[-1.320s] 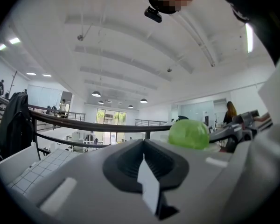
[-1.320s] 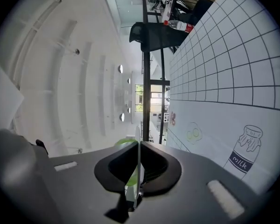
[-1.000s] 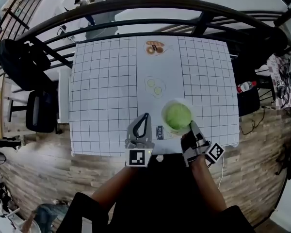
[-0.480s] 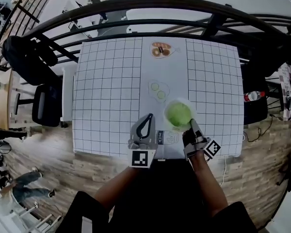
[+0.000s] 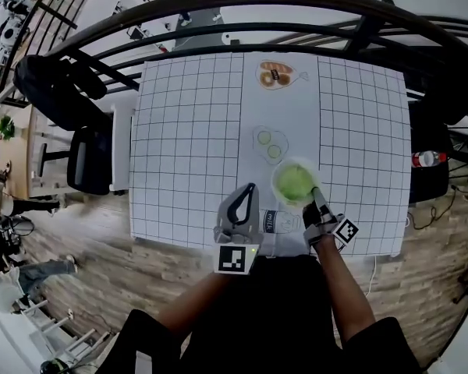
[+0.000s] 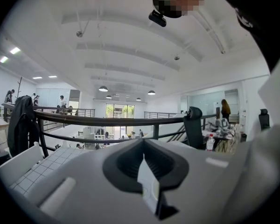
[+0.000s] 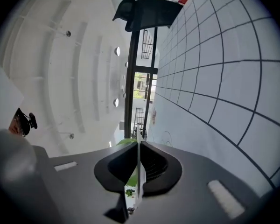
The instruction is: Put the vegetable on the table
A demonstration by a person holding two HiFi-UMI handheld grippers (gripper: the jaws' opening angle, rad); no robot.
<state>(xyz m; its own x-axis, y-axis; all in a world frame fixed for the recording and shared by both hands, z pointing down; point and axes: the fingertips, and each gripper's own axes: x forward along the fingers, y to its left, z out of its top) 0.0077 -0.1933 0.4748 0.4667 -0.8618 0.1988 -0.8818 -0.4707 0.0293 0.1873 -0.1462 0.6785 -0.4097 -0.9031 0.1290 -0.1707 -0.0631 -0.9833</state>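
Head view: the green vegetable [image 5: 294, 183] sits in a white bowl [image 5: 276, 188] at the gridded table's [image 5: 187, 131] near side, with the right gripper [image 5: 315, 192] at its rim and the left gripper [image 5: 251, 188] beside it. Left gripper view: jaws closed together, holding nothing. Right gripper view: jaws pinched on the bowl's thin rim, green just behind.

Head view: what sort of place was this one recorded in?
Probably an open-plan office or lab, on an upper level. A black railing runs behind the gridded table, an office chair stands beside it, and beyond the railing desks seem to lie on a floor below.
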